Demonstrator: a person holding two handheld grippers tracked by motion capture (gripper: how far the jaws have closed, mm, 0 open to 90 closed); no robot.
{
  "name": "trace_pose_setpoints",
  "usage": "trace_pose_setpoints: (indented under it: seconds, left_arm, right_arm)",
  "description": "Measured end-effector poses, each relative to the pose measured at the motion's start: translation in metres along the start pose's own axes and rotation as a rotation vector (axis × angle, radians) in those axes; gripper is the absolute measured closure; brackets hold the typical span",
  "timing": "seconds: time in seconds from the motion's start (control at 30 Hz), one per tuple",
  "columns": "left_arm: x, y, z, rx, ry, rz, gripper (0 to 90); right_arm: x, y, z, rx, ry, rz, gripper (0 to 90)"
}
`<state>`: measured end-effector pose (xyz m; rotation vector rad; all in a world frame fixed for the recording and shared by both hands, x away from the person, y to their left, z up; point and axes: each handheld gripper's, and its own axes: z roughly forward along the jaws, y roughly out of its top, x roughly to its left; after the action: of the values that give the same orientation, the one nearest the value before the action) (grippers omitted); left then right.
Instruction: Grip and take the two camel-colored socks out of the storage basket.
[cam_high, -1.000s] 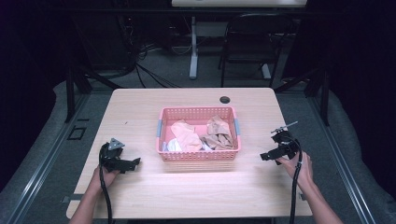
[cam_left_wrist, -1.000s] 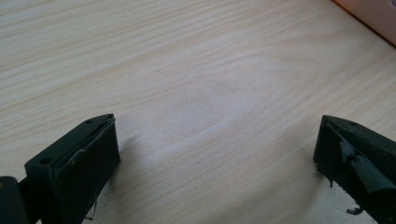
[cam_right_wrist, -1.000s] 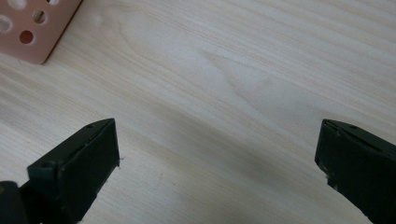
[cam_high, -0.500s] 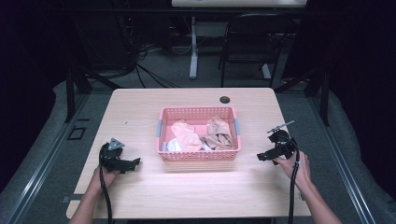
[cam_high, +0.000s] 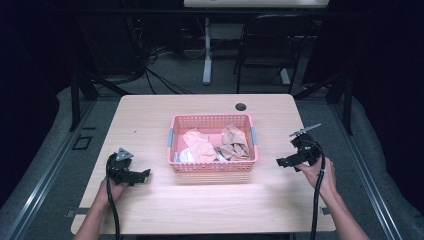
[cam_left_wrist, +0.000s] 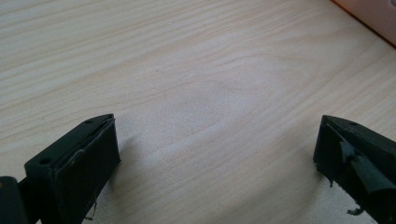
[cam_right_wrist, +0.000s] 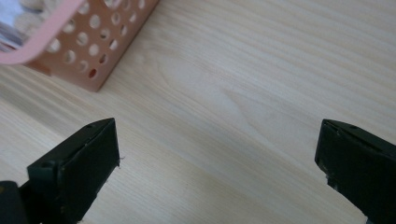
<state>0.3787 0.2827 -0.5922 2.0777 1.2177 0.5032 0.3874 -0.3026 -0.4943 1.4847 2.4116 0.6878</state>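
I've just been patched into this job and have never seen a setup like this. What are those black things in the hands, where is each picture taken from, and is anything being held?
A person sits at a wooden table holding a hand-operated two-jaw tool in each hand. The high view looks down from above: the left gripper and right gripper sit on either side of a pink basket of crumpled cloths. A small dark round thing lies near the far edge. The other two pictures come from cameras riding on each gripper, looking along its black jaws. Both stand wide open over bare wood, holding nothing.
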Motion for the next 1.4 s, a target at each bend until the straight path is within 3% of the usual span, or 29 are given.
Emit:
trace_pose_setpoints:
  seconds: [0.2, 0.57, 0.8, 0.97, 1.4]
  left_arm:
    - [0.0, 0.0, 0.0, -0.001, 0.0, 0.0, 0.0]
    - [0.0, 0.0, 0.0, -0.001, 0.001, 0.002, 0.0]
    - [0.0, 0.0, 0.0, -0.001, 0.001, 0.002, 0.0]
    - [0.0, 0.0, 0.0, -0.001, 0.001, 0.001, 0.0]
    - [0.0, 0.0, 0.0, -0.001, 0.001, 0.002, 0.0]
  right_arm:
    - [0.012, 0.009, -0.011, -0.026, 0.022, -0.025, 0.0]
    - [0.028, 0.025, -0.021, -0.04, 0.005, -0.07, 0.0]
    - [0.046, 0.048, -0.028, -0.072, 0.039, -0.108, 0.0]
    - [0.063, 0.067, -0.024, -0.07, 0.061, -0.154, 0.0]
    - [0.096, 0.096, 0.004, -0.064, 0.124, -0.195, 1.4]
